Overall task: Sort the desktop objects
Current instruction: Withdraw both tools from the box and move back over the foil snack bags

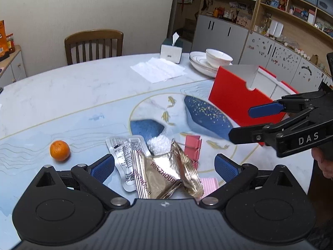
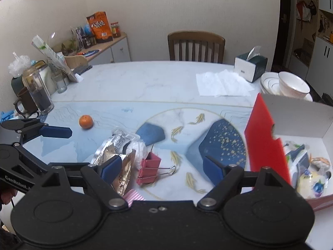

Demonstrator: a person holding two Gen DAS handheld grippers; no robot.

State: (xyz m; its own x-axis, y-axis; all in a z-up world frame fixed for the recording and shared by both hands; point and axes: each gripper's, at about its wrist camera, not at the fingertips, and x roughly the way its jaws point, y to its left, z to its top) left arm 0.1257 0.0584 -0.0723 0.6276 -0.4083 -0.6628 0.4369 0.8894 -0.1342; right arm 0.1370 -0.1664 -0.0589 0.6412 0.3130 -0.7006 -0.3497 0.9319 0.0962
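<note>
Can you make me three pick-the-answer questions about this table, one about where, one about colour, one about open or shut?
1. Where is the orange?
A. in the box
B. on the table
C. in a bowl

2. What colour is the clip?
A. green
B. red
C. yellow

3. How is the left gripper?
A. open
B. shut on a wrapper
C. shut on the clip

Answers:
1 B, it sits alone on the table, far from the box.
2 B, its body is red.
3 A, its pads stand wide apart over the wrappers.

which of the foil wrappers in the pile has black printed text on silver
The silver sachet on the pile's left, toward the orange; the gold wrapper beside it is brownish-gold with lettering.
</note>
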